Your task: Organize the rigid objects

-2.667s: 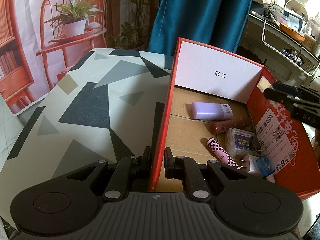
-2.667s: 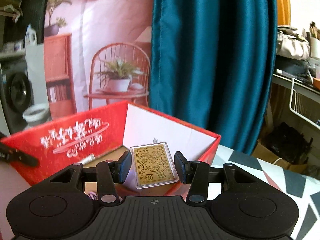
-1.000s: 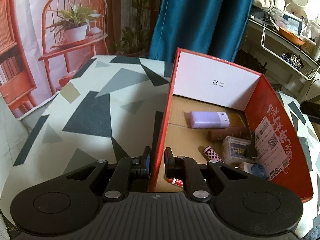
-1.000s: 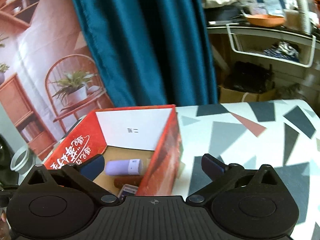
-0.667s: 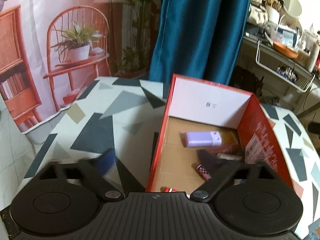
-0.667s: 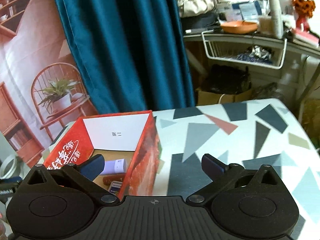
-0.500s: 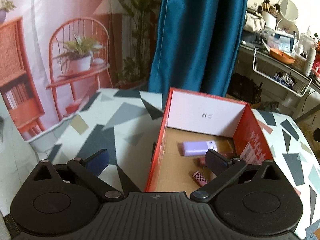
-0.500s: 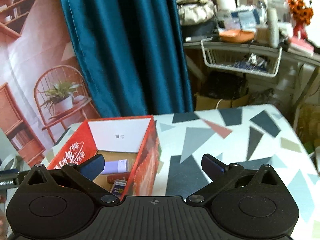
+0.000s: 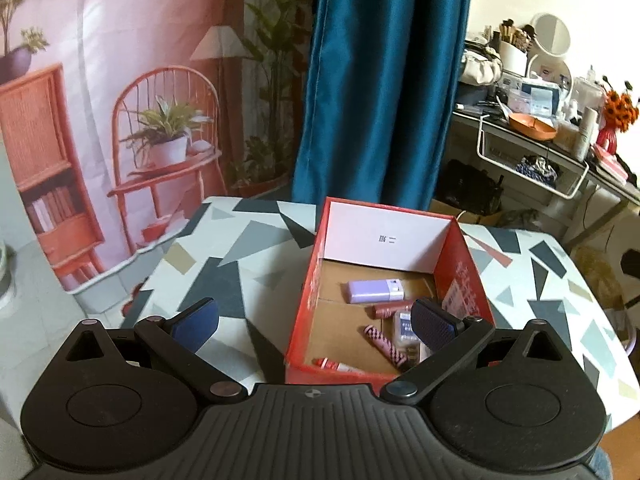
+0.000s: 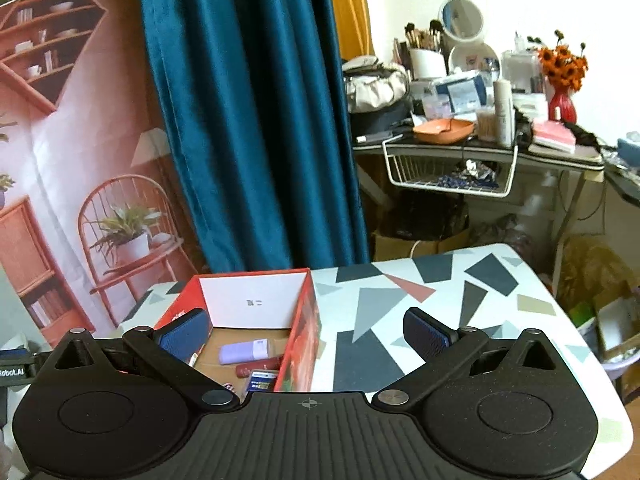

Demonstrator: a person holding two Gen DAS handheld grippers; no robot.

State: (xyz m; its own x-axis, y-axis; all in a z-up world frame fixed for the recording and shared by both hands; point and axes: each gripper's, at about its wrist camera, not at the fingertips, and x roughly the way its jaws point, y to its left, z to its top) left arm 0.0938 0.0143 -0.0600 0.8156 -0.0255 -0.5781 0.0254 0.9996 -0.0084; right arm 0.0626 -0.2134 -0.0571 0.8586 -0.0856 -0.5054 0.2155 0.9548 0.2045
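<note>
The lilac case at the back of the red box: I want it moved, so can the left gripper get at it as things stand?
Probably yes. The left gripper is open and empty above the red box, whose top is open. The lilac case lies uncovered on the floor, apart from the other items.

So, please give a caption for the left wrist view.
Open left gripper above a red box holding small items, including a lilac case, on a patterned table.

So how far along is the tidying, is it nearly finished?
It looks close to finished. Done: the red box already holds the lilac case, a brown tube and a pink checked tube. In hand: nothing; the left claw and right claw are both open and empty. Left: no loose items show on the patterned table.
</note>
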